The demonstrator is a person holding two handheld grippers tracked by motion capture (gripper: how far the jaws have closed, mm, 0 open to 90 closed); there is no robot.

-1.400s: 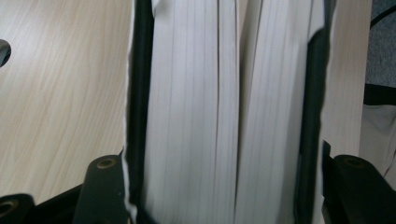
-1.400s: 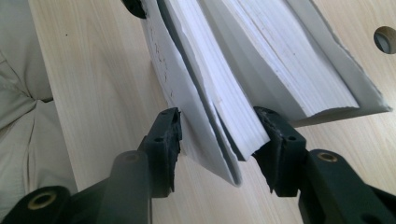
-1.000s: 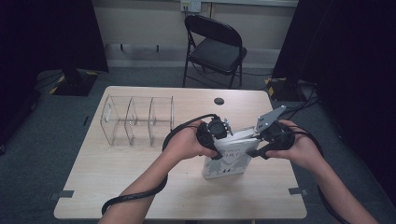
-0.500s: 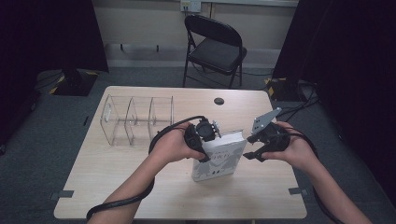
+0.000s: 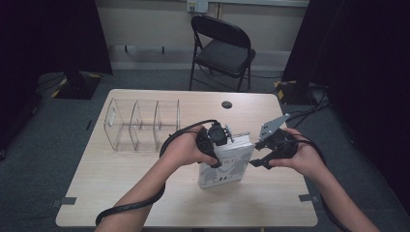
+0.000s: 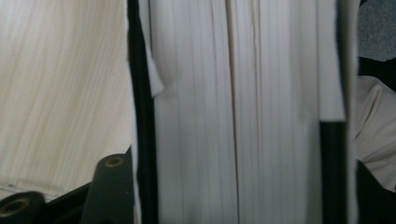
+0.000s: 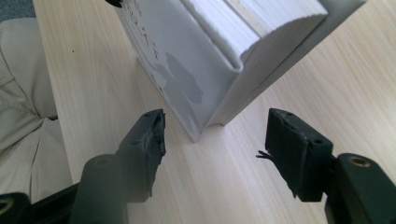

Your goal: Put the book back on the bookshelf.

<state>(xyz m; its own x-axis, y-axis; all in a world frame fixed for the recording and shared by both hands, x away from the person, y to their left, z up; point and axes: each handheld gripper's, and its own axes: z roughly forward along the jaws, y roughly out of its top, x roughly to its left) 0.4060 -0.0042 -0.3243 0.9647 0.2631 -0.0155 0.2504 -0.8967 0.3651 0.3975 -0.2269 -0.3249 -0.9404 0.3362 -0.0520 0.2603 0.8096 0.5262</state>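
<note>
A thick white book stands on edge on the table, front cover toward me, leaning a little. My left gripper comes down over its top edge. In the left gripper view the page block fills the gap and both black fingers lie against the covers. These jaws have just been opening, with the book still between them. My right gripper hovers just right of the book, apart from it. Its jaws have just been opening with nothing between them; the book's lower corner lies just beyond the right gripper.
A clear acrylic organizer with three compartments stands at the table's left rear. A small black disc lies near the far edge. The left gripper's cable loops over the front edge. A folding chair stands behind the table.
The right gripper has let go of the book and drawn back to the right. The left gripper has brought the book from a tilted lie to standing on the table.
</note>
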